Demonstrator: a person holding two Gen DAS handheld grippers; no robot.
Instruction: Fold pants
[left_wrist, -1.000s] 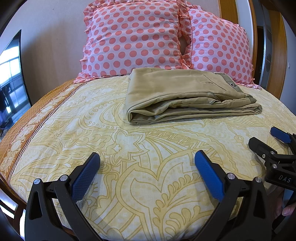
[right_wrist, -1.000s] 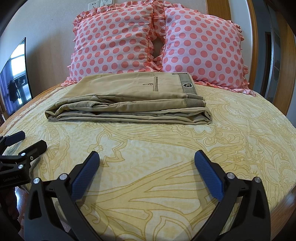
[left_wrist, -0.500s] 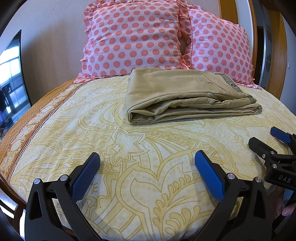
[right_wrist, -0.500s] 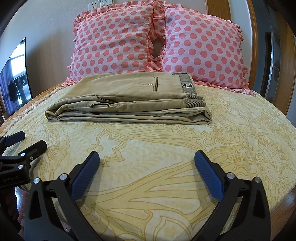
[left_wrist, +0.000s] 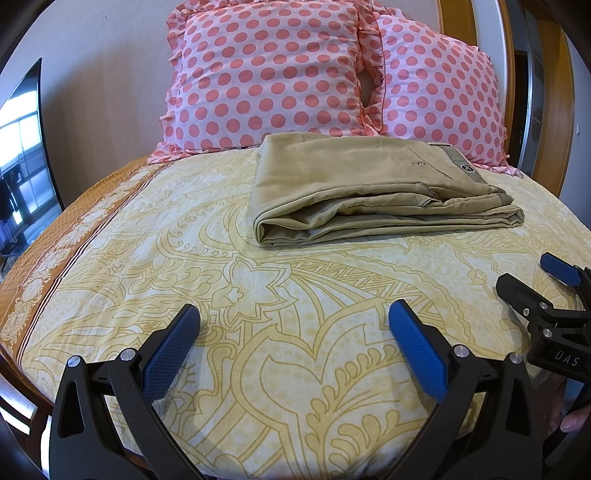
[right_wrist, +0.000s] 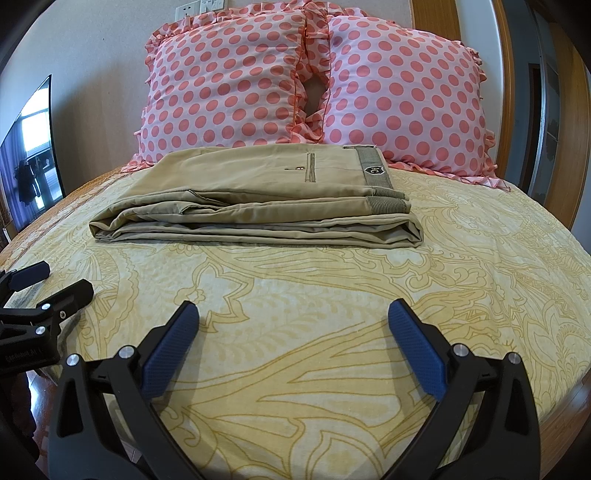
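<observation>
Nearest: left hand-held gripper (left_wrist: 293, 317) w/ blue pads spread wide apart, nothing between them, over the near part of the bed (left_wrist: 147, 280); right hand-held gripper (right_wrist: 293, 317) same, pads apart & empty, just beside the left one. Each shows at the edge of the other's view. Mid-bed: pants (right_wrist: 258, 199), khaki, lying as a flat stacked bundle, waistband to the right, folded edge to the left, well apart from both grippers. Far: two pink polka-dot pillows (right_wrist: 229, 85) upright at the headboard, bundle's far edge near or touching them, can't tell which. Judgement: fold looks essentially complete; little left but tidying. Risks: any further pinch on just the top layer could peel it back & undo the stack; soft bedspread may bunch under a pad & drag the bundle; lower layers at the near edge look slightly uneven, could slide. Writing: "DAS" in white on right gripper body (left_wrist: 561, 356); small dark emblem patch on waistband (right_wrist: 375, 170), unreadable; lettering on left gripper body too blurred.
</observation>
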